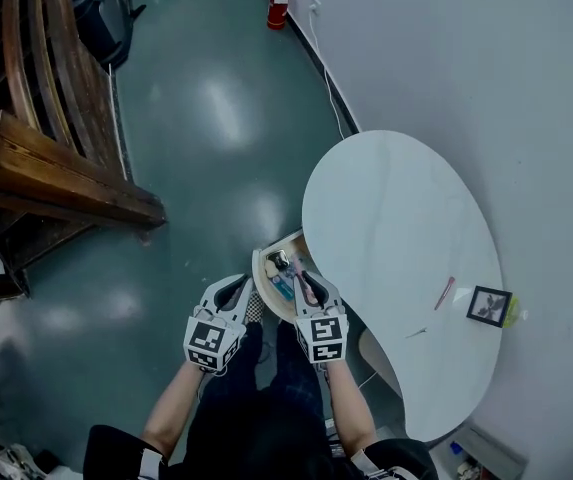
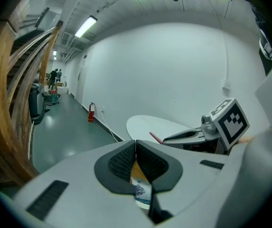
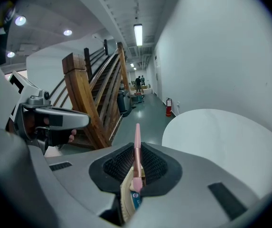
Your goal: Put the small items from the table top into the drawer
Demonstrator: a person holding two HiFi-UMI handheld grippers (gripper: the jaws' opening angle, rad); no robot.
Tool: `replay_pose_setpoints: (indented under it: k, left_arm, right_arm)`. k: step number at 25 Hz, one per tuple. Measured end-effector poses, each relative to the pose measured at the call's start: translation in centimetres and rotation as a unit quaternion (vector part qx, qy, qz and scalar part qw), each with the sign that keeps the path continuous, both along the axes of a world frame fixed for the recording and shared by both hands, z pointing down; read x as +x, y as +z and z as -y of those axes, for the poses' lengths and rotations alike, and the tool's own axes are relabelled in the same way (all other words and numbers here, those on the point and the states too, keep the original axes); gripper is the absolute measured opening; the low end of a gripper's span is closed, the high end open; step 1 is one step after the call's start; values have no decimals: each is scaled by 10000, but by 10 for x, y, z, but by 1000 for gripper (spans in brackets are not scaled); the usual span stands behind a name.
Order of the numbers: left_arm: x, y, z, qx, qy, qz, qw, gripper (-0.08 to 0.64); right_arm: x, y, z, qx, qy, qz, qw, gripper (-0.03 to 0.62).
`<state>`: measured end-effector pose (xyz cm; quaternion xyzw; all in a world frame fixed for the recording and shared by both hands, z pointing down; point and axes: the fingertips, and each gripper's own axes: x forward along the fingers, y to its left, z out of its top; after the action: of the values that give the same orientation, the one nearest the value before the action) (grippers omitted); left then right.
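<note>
A white kidney-shaped table [image 1: 396,218] has a wooden-rimmed drawer [image 1: 262,271] pulled open at its near-left edge, with several small items inside. My right gripper [image 1: 306,286] hovers over the drawer, shut on a pink pen [image 3: 137,141] that sticks out forward past the pads. My left gripper [image 1: 238,288] is just left of the drawer, its pads [image 2: 126,158] pressed together with nothing between them. A blue-and-white packet [image 2: 143,191] in the drawer shows below them. On the table lie another pink pen [image 1: 445,292], a small framed picture [image 1: 489,306] and a tiny item [image 1: 418,333].
A wooden staircase [image 1: 56,168] stands to the left across the green floor. A red fire extinguisher [image 1: 280,3] sits by the white wall, with a cable running along its base. A dark chair [image 1: 101,18] stands far left. The person's legs are under the grippers.
</note>
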<state>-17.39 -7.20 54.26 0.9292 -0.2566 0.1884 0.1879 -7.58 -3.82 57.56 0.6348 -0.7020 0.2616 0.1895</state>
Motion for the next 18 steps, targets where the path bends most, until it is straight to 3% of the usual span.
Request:
replay_pose_setpoints:
  k: [8, 18]
  left_arm:
    - [7, 50, 4, -75, -296, 264, 9992, 20]
    - [4, 118, -5, -443, -481, 429, 9969, 20]
  right_arm:
    - [-3, 70, 4, -438, -429, 161, 9980, 66]
    - [-13, 162, -2, -1012, -769, 272, 9915, 66]
